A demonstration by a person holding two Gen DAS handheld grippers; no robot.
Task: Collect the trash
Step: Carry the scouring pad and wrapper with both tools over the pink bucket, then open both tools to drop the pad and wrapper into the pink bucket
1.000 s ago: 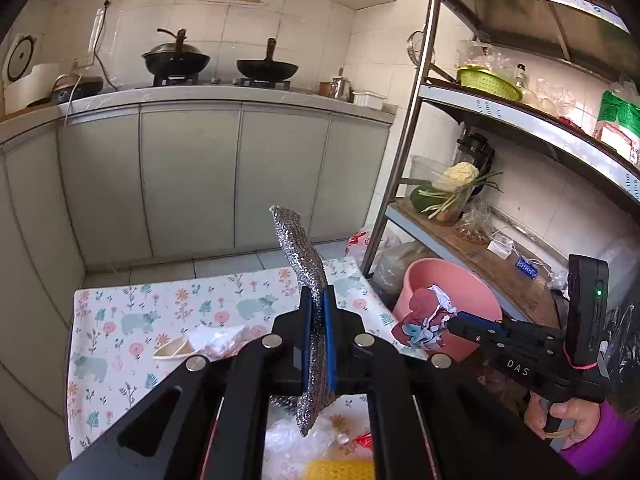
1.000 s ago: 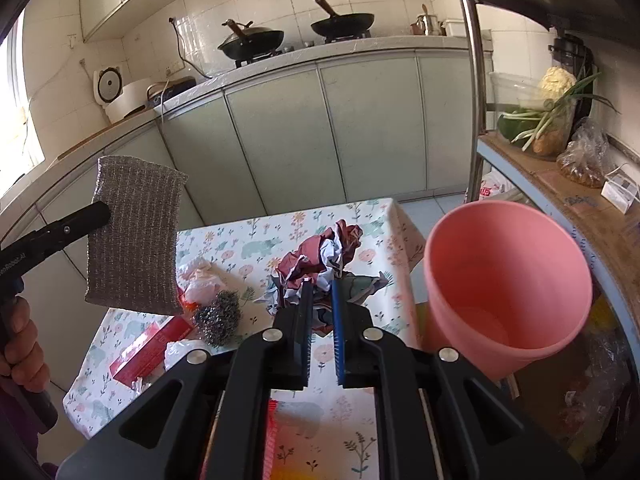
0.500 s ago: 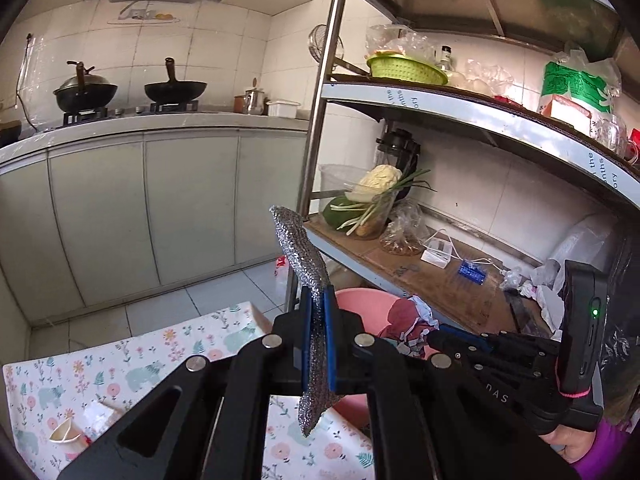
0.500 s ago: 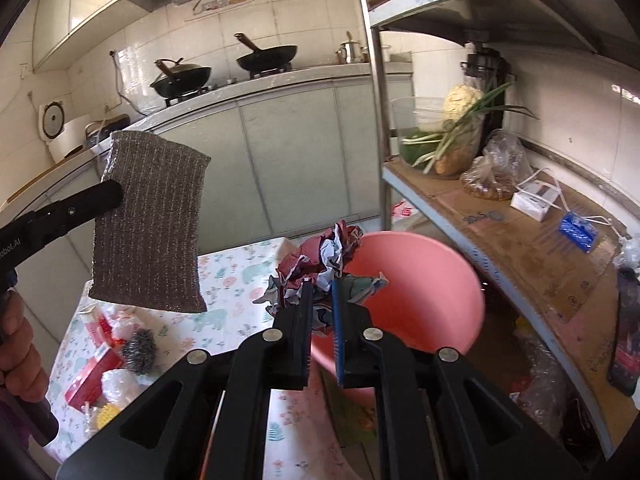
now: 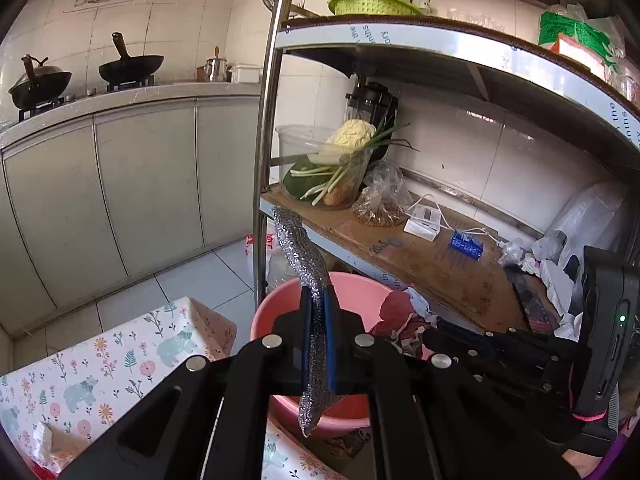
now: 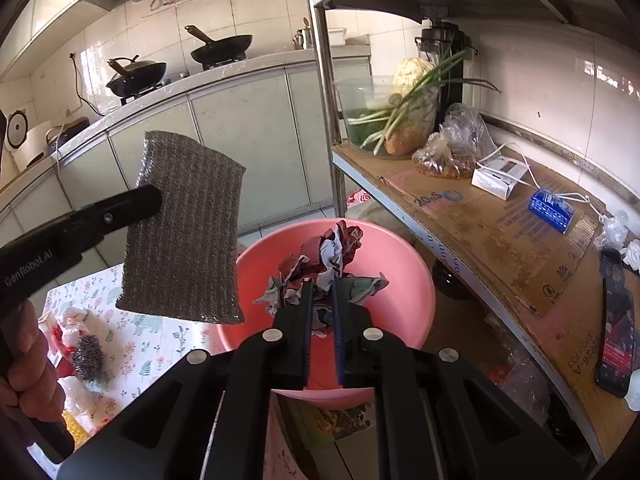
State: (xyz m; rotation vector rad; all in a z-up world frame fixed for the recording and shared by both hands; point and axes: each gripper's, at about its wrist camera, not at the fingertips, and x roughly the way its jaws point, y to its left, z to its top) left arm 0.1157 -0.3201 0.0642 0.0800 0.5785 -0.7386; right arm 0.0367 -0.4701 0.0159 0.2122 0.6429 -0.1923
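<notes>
- Two pieces of trash are held over the round pink plastic bucket [image 6: 404, 276], one in each gripper.
- Left gripper [image 5: 316, 344]: its blue-padded fingers are pressed together on a flat rectangular silver mesh scouring cloth [image 6: 188, 232]. The weave is ribbed and glittery. Seen edge-on from the left wrist, the cloth [image 5: 300, 256] is a thin wavy strip that stands above the jaws and hangs below them, its lower tip in front of the bucket [image 5: 264, 312]. From the right wrist it sits just left of the bucket's rim, above the table edge.
- Right gripper [image 6: 322, 312]: its fingers pinch a crumpled wad of dark red, white and grey-green paper [image 6: 320, 256]. The wad is sharply creased and hangs over the bucket's smooth open mouth. From the left wrist the wad [image 5: 404, 316] is half hidden behind the gripper body.
- A floral and bear-print tablecloth [image 6: 140, 336] covers the table at lower left. On it lie a tangled steel-wool ball [image 6: 88, 358] and clear plastic wrappers, partly cut off by a hand [image 6: 28, 372] on the left gripper's handle.
- A metal rack shelf lined with brown cardboard [image 6: 492, 232] runs along the right. What lies under the shelf is dark and hard to make out.
</notes>
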